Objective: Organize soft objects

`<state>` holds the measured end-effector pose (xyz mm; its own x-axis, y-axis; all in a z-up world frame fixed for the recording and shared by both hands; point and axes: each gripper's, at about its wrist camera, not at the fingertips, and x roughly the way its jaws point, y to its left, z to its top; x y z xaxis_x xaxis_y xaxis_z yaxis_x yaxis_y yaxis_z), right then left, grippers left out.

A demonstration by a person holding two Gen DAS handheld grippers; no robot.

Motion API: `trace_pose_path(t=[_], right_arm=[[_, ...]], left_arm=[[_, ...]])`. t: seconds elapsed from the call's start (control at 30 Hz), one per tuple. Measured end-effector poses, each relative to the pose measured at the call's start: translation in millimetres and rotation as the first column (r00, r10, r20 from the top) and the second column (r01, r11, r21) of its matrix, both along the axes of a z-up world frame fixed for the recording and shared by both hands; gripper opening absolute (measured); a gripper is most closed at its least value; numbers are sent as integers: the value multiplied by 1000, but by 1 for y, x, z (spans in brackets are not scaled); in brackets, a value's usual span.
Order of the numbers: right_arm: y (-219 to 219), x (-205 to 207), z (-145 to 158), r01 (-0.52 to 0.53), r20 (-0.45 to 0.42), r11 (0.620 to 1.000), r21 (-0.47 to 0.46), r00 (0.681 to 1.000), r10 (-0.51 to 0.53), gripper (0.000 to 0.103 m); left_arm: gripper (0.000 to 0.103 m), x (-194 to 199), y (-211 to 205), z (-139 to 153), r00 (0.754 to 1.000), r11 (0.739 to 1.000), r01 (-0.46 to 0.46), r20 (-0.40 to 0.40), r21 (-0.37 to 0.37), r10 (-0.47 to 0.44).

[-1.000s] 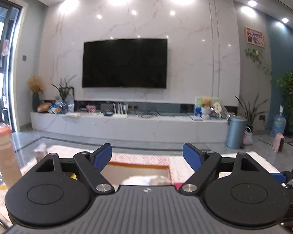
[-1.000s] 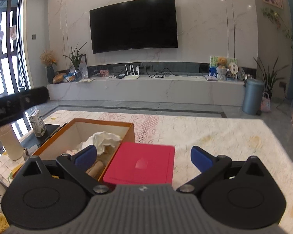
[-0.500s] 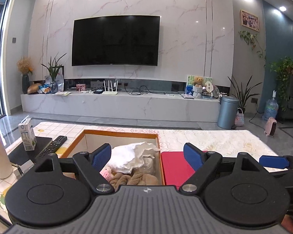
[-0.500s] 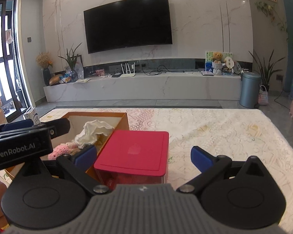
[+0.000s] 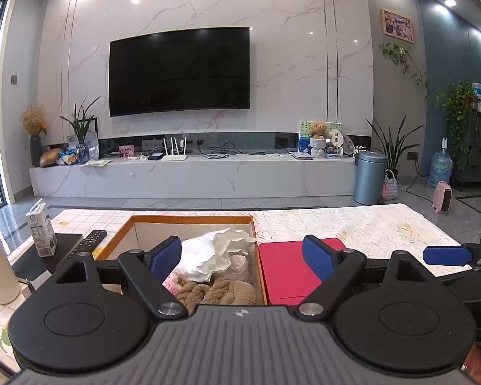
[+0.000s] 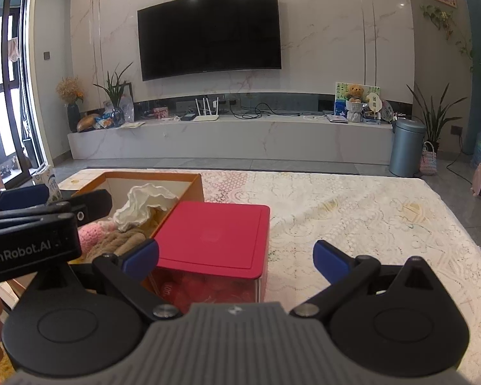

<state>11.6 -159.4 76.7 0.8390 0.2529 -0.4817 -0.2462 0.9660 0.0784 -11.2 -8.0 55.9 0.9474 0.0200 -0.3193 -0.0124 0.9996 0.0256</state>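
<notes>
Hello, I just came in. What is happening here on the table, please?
A person holds a tool in each hand over a table. The left tool is open above an orange box that holds a white cloth, a brown plush and something pink. The right tool is open over a closed red box beside it. Neither tool holds anything.

Left claw point(image 5: 242, 258) agape, empty — right claw point(image 6: 235, 258) likewise, both level, side by side.

The left gripper point(image 5: 242, 255) hangs wide open over the orange box point(image 5: 192, 221) of soft cloths point(image 5: 215, 253), red lid point(image 5: 285, 269) just right.
</notes>
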Motion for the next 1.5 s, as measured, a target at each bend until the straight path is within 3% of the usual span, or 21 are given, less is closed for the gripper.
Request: trace_pose_path(t=[1.5], right_arm=[[2, 1, -10, -2, -9, 998, -61, 1000, 1, 100]], left_arm=[[100, 6, -2, -9, 997, 1000, -21, -79, -7, 20]])
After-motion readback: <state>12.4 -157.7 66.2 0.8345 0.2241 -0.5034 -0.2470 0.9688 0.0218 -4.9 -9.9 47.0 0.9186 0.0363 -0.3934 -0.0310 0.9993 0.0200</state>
